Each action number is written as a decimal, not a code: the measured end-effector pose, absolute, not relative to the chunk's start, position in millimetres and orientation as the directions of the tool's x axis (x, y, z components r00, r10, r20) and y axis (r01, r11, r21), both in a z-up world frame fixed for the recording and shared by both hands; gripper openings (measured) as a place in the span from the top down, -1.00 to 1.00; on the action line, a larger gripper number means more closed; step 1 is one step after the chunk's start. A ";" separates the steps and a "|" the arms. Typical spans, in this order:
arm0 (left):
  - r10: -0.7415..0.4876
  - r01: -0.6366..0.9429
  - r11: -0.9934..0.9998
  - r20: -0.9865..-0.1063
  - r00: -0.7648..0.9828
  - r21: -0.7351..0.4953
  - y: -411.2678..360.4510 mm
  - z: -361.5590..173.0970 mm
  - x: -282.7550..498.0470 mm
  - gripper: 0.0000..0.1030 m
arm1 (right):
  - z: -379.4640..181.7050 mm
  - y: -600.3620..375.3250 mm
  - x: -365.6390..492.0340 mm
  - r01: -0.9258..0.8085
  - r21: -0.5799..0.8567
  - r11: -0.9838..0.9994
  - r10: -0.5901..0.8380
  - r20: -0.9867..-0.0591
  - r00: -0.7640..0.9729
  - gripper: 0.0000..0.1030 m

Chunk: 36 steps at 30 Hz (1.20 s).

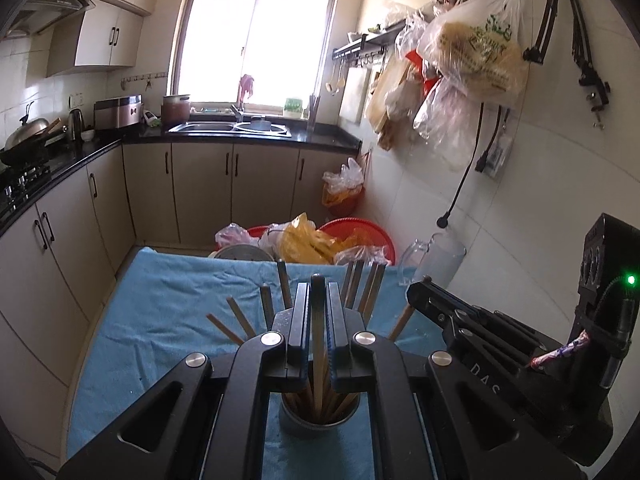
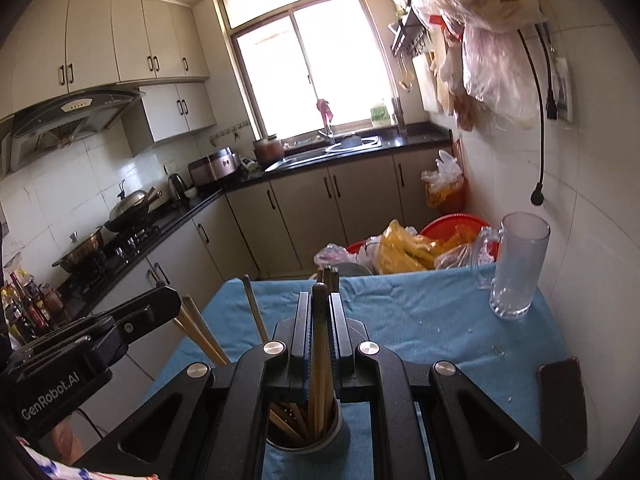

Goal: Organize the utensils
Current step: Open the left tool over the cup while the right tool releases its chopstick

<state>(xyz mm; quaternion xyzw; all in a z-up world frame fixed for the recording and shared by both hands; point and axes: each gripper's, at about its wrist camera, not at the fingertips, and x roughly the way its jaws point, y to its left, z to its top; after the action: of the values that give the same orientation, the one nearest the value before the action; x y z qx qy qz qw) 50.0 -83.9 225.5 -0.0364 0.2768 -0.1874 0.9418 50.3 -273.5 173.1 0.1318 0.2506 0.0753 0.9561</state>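
Note:
A grey cup stands on the blue cloth below my left gripper, with several wooden chopsticks fanning out of it. My left gripper is shut on one upright chopstick whose lower end is inside the cup. In the right wrist view my right gripper is shut on another chopstick, which also reaches down into the cup. Both grippers hang side by side over the cup: the right one shows at the right, the left one at the left.
A clear glass mug stands on the cloth near the tiled wall at right. A dark flat object lies at the table's right edge. Red basins with plastic bags sit beyond the far edge. Kitchen cabinets line the left.

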 end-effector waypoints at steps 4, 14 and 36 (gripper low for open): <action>-0.364 0.326 0.931 -0.521 0.772 -0.166 -84.5 219.4 50.2 0.87 | 165.9 -275.8 53.2 -0.073 0.302 0.951 0.216 -0.473 0.854 0.85; -0.343 0.306 0.939 -0.529 0.776 -0.160 -81.2 214.7 47.5 0.87 | 162.7 -271.6 52.3 -0.078 0.287 0.955 0.212 -0.472 0.856 0.84; -0.263 0.236 0.965 -0.375 0.889 -0.117 -39.8 264.2 -28.2 -0.02 | 201.7 -283.9 6.5 -0.049 0.290 0.956 0.168 -0.403 0.900 0.28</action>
<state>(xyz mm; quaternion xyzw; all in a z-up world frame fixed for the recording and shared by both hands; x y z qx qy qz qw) -28.2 -39.8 264.2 -0.0339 0.1977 -0.1285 0.9712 6.5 -283.9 201.7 0.1374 0.2167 0.0562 0.9649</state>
